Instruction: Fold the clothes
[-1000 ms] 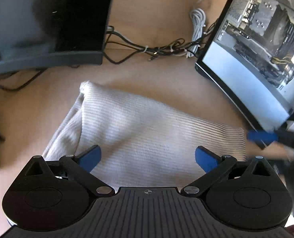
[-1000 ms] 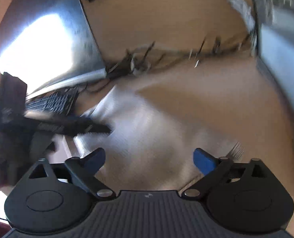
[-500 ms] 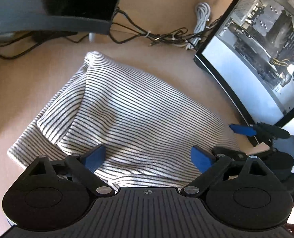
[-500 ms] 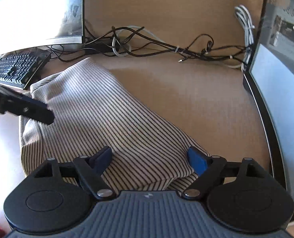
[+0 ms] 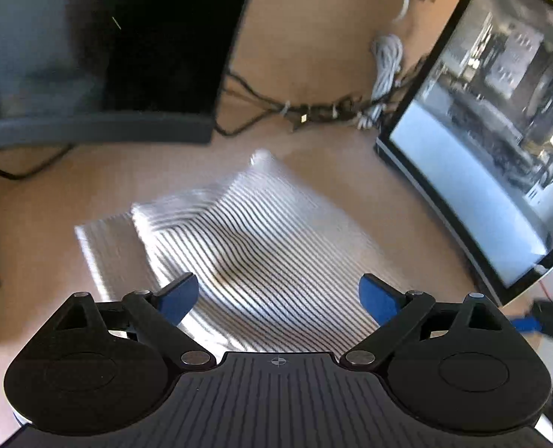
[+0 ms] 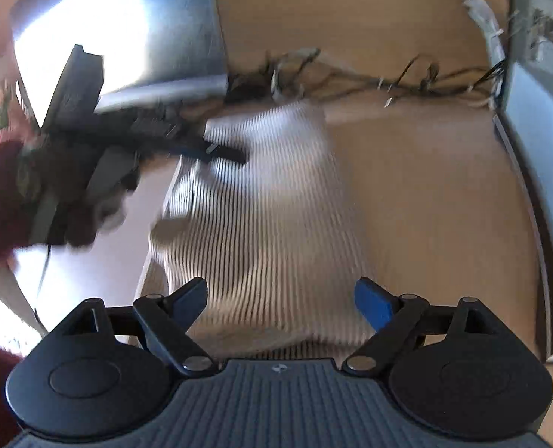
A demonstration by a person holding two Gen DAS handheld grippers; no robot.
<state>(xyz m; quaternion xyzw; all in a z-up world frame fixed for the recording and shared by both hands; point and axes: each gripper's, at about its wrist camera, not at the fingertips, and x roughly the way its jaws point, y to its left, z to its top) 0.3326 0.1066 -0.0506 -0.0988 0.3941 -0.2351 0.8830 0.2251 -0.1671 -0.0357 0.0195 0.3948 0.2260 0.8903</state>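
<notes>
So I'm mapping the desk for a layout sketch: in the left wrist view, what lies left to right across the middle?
Dark monitor → cable tangle → lit monitor; the striped garment lies in front, between them.

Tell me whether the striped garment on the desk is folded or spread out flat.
Folded. The striped garment lies as a compact bundle on the desk, one layer lapped over another along its left side. Blur hides how neat it is.

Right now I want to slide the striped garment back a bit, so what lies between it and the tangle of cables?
Only bare desk: the left wrist view shows an empty wooden strip between the striped garment and the cables.
</notes>
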